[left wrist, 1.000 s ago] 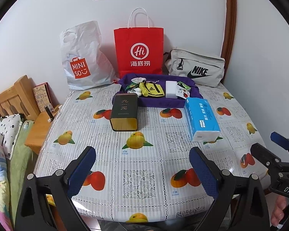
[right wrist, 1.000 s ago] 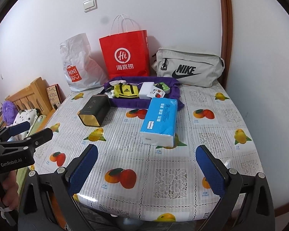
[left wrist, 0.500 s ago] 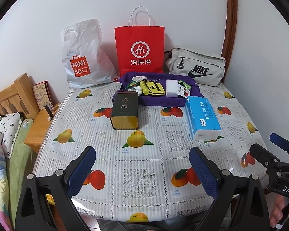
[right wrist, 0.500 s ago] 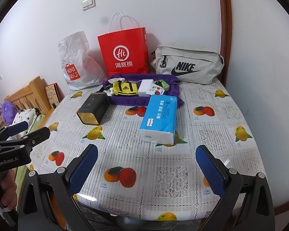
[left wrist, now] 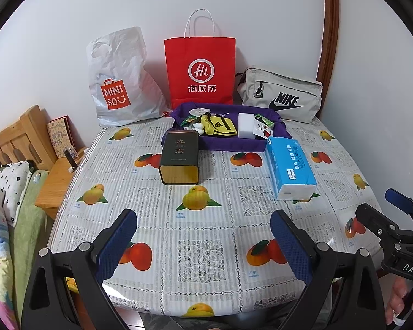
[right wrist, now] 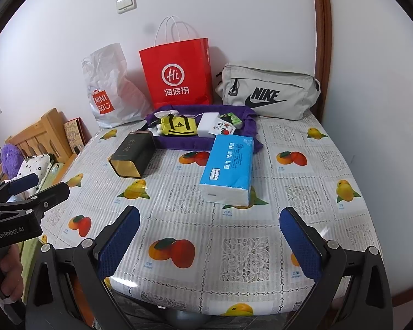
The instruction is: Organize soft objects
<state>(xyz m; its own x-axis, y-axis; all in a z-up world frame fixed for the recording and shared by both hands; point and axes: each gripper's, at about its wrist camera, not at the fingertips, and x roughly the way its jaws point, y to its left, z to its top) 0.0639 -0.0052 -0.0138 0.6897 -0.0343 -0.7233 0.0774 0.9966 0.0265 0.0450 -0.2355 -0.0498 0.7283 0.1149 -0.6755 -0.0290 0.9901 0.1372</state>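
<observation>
Both grippers idle over the near table edge: my left gripper [left wrist: 203, 243] has its jaws spread wide, nothing between them; right gripper [right wrist: 210, 240] likewise spread and empty. Blue tissue pack [right wrist: 228, 166] lies flat mid-table, right of the dark tin [left wrist: 179, 157], which lies on its side. Purple tray [left wrist: 234, 144] sits behind both, holding a yellow pouch [left wrist: 219, 126], a white sponge block [left wrist: 246, 129] and small packets. Red paper bag [left wrist: 200, 73], white plastic bag [left wrist: 118, 82] and grey Nike pouch [right wrist: 269, 95] line the wall.

Glossy plastic, matt cloth

Shiny plastic tablecloth [left wrist: 206, 236]; glossy tin [left wrist: 179, 159]; plastic-wrapped tissue pack [left wrist: 290, 167]; matt purple cloth tray [left wrist: 234, 145]; red paper bag [left wrist: 200, 71].
</observation>
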